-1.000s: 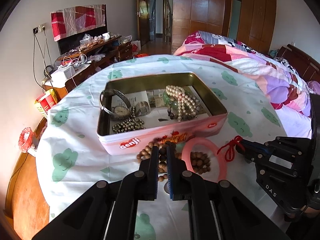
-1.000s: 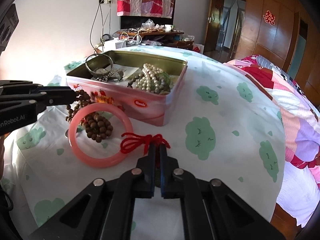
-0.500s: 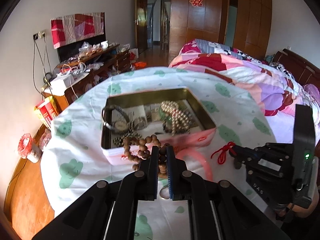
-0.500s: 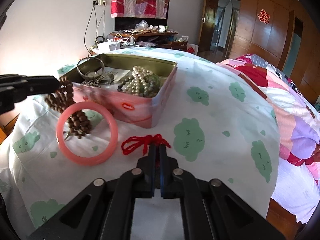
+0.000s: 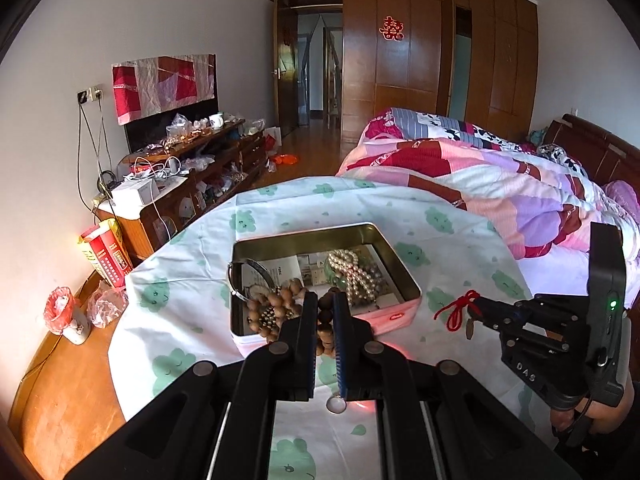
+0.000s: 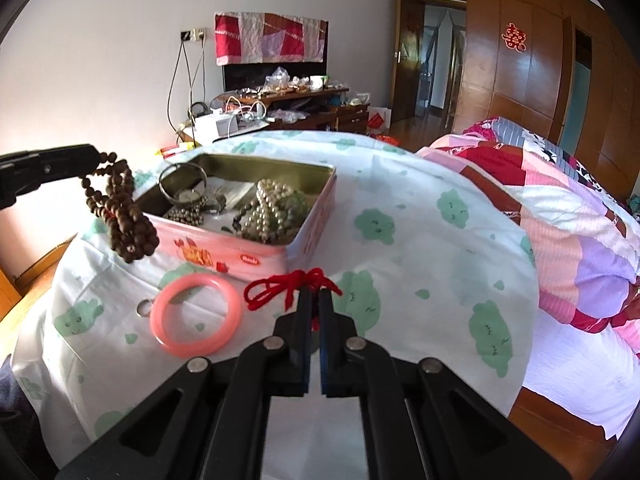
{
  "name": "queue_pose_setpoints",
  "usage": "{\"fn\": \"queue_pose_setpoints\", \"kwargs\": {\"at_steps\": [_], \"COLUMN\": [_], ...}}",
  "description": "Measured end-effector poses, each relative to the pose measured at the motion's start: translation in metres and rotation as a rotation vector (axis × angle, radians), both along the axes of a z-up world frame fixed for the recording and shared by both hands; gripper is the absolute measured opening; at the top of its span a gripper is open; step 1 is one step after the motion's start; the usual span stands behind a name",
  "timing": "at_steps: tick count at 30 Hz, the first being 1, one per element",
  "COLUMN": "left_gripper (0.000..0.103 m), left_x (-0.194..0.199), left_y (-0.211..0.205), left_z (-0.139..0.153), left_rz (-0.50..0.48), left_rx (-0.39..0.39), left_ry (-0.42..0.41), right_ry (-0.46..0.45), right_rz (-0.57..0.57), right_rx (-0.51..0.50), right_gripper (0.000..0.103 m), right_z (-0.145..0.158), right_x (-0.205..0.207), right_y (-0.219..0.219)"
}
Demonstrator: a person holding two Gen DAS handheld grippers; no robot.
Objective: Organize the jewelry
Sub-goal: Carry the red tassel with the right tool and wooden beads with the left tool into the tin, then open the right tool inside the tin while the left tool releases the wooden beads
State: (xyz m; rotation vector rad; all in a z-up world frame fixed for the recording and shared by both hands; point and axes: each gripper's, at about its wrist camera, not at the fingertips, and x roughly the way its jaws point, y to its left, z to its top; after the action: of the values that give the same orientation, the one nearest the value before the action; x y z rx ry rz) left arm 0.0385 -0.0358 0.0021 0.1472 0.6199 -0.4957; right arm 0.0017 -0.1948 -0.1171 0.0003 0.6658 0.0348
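1. the left gripper (image 5: pixel 323 300) is clamped on a strand of brown wood beads (image 6: pixel 122 212); its jaws are nearly together with beads pinched between them.
2. seen from the right wrist, the beads hang in a bunch off the table, at the near left corner of the tin (image 6: pixel 256 258), their lower end in front of the tin's pink wall.
3. the right gripper (image 6: pixel 316 300) is closed on a red cord (image 6: pixel 280 286); the jaws are almost touching and the cord's loops spill out left of the tips.
4. in the left wrist view the cord (image 5: pixel 456 310) dangles from the right gripper (image 5: pixel 478 312) above the cloth, right of the tin, with a small dark piece hanging at its lower end.
5. the tin (image 5: pixel 400 280) sits open on a round table under a white cloth (image 6: pixel 420 248) printed with green shapes.
6. inside the tin lie pearls (image 6: pixel 266 210) toward the right, a metal bangle (image 6: pixel 182 184) at the far left, and a heap of small metal beads (image 6: pixel 186 214) at the near left, on printed paper.
7. a pink bangle (image 6: pixel 196 314) lies flat on the cloth just near of the tin, left of the right gripper.
8. a small ring (image 6: pixel 144 308) lies touching the pink bangle's left edge.
9. a bed with a patchwork quilt (image 6: pixel 560 208) stands right of the table.
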Motion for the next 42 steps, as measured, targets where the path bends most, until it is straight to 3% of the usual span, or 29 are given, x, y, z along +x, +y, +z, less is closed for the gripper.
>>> {"fn": "queue_pose_setpoints", "kwargs": {"at_steps": [19, 42], "left_gripper": [0.006, 0.007], "left_x": [0.056, 0.108], "left_y": [0.012, -0.011], "left_z": [0.021, -0.012], "left_rz": [0.086, 0.120], "left_rx": [0.063, 0.165], "left_ry": [-0.050, -0.003], "right_ry": [-0.117, -0.101], "right_rz": [0.032, 0.071], "right_rx": [-0.016, -0.069], "right_gripper": [0.004, 0.004], "right_z": [0.055, 0.053], "right_x": [0.026, 0.092], "right_y": [0.006, 0.036]}}
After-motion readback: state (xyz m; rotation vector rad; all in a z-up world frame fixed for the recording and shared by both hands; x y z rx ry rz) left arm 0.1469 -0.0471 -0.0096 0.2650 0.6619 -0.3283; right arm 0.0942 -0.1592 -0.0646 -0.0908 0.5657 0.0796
